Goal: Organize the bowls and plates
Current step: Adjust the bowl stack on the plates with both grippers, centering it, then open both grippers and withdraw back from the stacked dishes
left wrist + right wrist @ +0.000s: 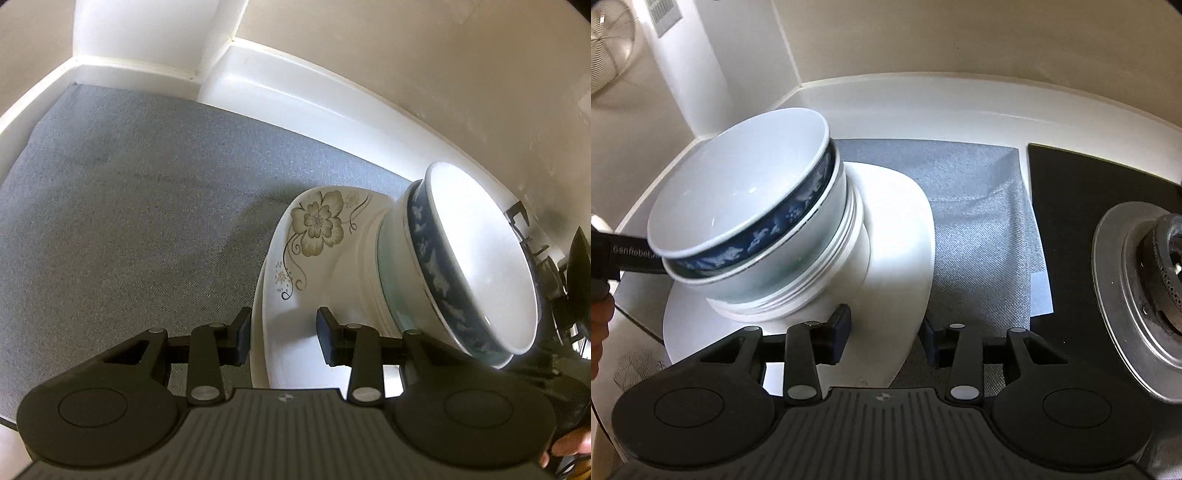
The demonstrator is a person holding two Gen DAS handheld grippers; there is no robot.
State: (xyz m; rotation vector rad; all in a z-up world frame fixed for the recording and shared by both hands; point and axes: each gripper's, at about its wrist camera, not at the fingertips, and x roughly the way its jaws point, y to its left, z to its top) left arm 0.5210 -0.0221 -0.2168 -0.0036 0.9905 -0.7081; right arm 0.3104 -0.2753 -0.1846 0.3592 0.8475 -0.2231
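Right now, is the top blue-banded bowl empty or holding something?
Empty. The blue-banded bowl shows a bare white inside in both wrist views. It sits nested in the bowl stack on the floral plate.

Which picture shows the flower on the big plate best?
The left wrist view. There the flower painted on the big plate is in plain sight beside the stacked bowls. In the right wrist view the plate looks plain white where it shows, and no flower can be made out.

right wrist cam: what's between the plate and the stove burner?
In the right wrist view, grey mat, then black stovetop, lie between plate and burner.
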